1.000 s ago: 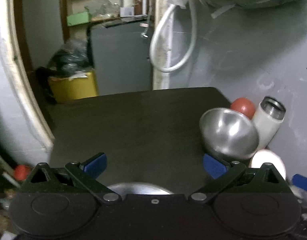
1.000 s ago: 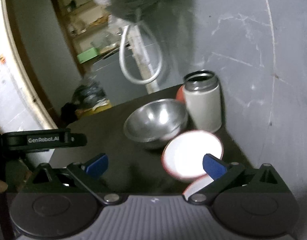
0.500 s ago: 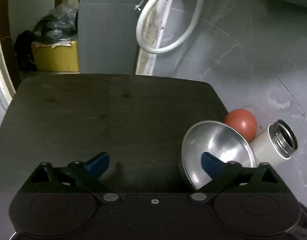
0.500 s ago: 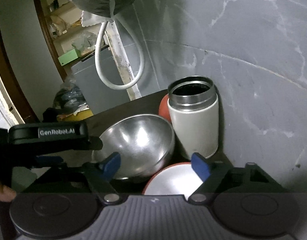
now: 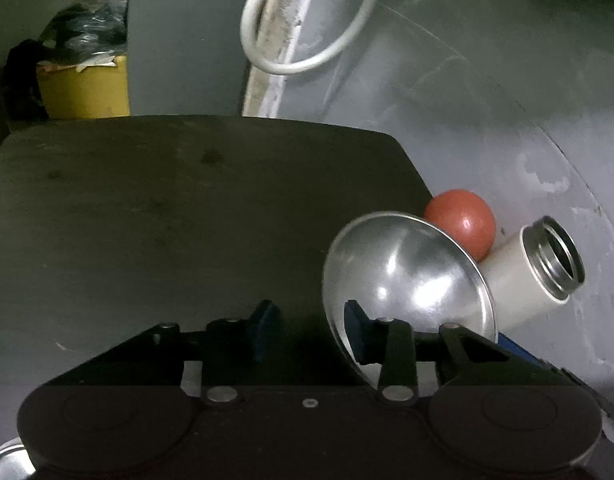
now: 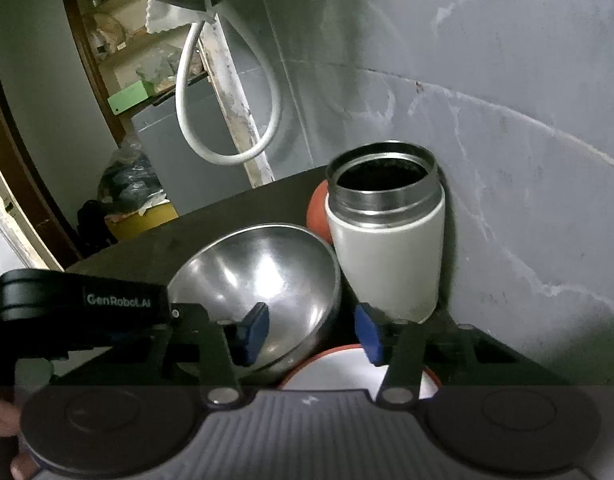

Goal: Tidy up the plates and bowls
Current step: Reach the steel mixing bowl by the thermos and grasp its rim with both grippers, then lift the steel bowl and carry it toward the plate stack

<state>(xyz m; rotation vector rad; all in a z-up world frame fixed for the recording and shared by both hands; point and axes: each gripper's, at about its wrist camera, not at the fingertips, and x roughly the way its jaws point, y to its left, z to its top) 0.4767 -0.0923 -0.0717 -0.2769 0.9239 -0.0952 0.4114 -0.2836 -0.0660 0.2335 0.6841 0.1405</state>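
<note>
Straddling the near rim of the steel bowl [image 5: 407, 280], the left gripper [image 5: 307, 328] has its fingers narrowed either side of the wall, though contact is hard to judge. The bowl tilts at the table's [image 5: 167, 220] three o'clock edge, against the white flask [image 6: 383, 256] and red ball [image 5: 461, 222]. The right gripper [image 6: 313, 332] hovers with fingers apart above the red-rimmed plate [image 6: 335, 372].

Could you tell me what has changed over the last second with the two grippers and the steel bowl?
Both grippers narrowed and moved in on the steel bowl: the left gripper now straddles its near rim, and the right gripper straddles its other rim, over the white plate. Neither visibly clamps yet. The bowl, flask and red ball have stayed put.
</note>
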